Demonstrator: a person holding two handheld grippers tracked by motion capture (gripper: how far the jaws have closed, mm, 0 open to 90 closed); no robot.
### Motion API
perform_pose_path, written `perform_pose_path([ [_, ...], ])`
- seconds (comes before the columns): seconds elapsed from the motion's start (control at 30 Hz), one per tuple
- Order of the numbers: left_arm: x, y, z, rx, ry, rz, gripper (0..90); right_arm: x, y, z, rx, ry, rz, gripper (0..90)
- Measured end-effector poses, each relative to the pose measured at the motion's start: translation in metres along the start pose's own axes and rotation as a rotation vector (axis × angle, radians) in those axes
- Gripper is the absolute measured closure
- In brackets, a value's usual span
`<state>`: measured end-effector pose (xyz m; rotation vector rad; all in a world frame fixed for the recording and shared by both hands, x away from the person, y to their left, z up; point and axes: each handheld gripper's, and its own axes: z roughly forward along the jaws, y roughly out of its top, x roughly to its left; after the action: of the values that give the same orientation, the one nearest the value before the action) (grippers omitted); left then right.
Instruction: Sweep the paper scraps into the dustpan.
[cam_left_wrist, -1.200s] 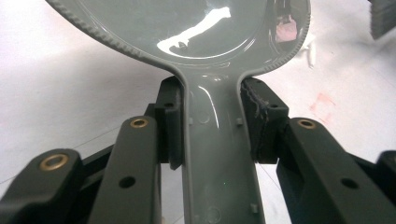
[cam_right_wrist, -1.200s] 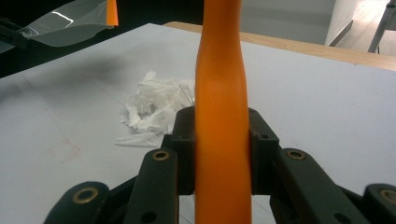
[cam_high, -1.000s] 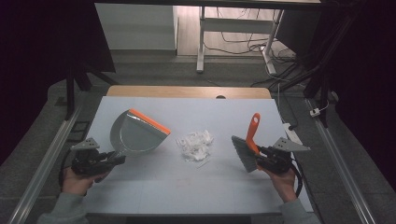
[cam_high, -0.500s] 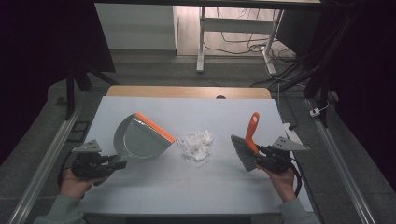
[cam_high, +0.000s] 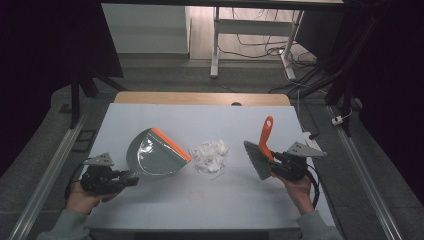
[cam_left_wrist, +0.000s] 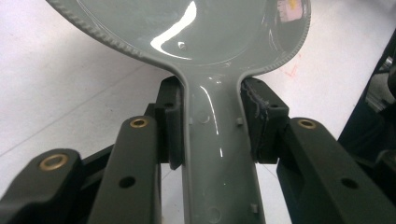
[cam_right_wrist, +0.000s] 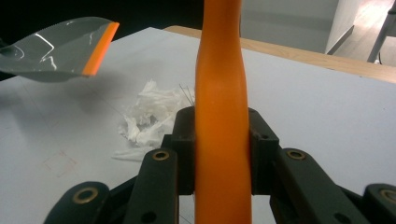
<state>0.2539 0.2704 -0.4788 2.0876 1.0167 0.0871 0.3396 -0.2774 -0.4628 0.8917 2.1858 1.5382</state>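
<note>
A grey dustpan (cam_high: 152, 156) with an orange lip is lifted at the left of the white table, its lip toward the paper. My left gripper (cam_high: 129, 180) is shut on the dustpan (cam_left_wrist: 201, 28) handle; the pads (cam_left_wrist: 172, 122) press its grey neck from both sides. At the right my right gripper (cam_high: 272, 161) is shut on a hand brush (cam_high: 260, 151) with an orange handle (cam_right_wrist: 220, 102) and grey bristles pointing left. A heap of crumpled white paper scraps (cam_high: 210, 155) lies on the table between the dustpan and the brush; the same paper scraps (cam_right_wrist: 152, 116) sit beyond the brush handle.
The white table top (cam_high: 220, 200) has a wooden far edge (cam_high: 200, 98). A faint red square mark (cam_high: 196, 196) is drawn near the front. Beyond the table stand a white desk frame (cam_high: 215, 45) and cables on the floor. Metal rails (cam_high: 50, 165) run along both sides.
The dustpan has moved right and nearer the front with its orange lip now closer to the paper scraps. The brush and right hand have barely shifted.
</note>
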Motion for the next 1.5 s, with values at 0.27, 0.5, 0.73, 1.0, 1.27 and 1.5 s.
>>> perform_pose_path([
  [0.27, -0.002, -0.001, 0.000, 0.011, -0.011, 0.013, 61.6, 0.001, 0.005, 0.013, 0.011, -0.001, 0.003, 70.3],
  [0.5, -0.003, -0.003, 0.001, 0.024, -0.024, 0.018, 61.6, 0.002, 0.012, 0.021, 0.014, -0.004, -0.002, 70.3],
  [0.73, -0.006, -0.003, 0.009, 0.036, -0.033, 0.019, 61.6, 0.002, 0.018, 0.029, 0.022, -0.018, 0.004, 70.3],
  [1.0, -0.011, -0.001, 0.016, 0.063, -0.053, 0.045, 61.6, 0.002, 0.026, 0.036, 0.015, -0.033, 0.019, 70.3],
  [1.27, -0.015, 0.000, 0.021, 0.073, -0.062, 0.056, 61.6, 0.003, 0.031, 0.047, 0.027, -0.042, 0.022, 70.4],
  [1.5, -0.017, 0.000, 0.022, 0.072, -0.064, 0.055, 61.6, 0.004, 0.039, 0.064, 0.044, -0.044, -0.013, 70.4],
])
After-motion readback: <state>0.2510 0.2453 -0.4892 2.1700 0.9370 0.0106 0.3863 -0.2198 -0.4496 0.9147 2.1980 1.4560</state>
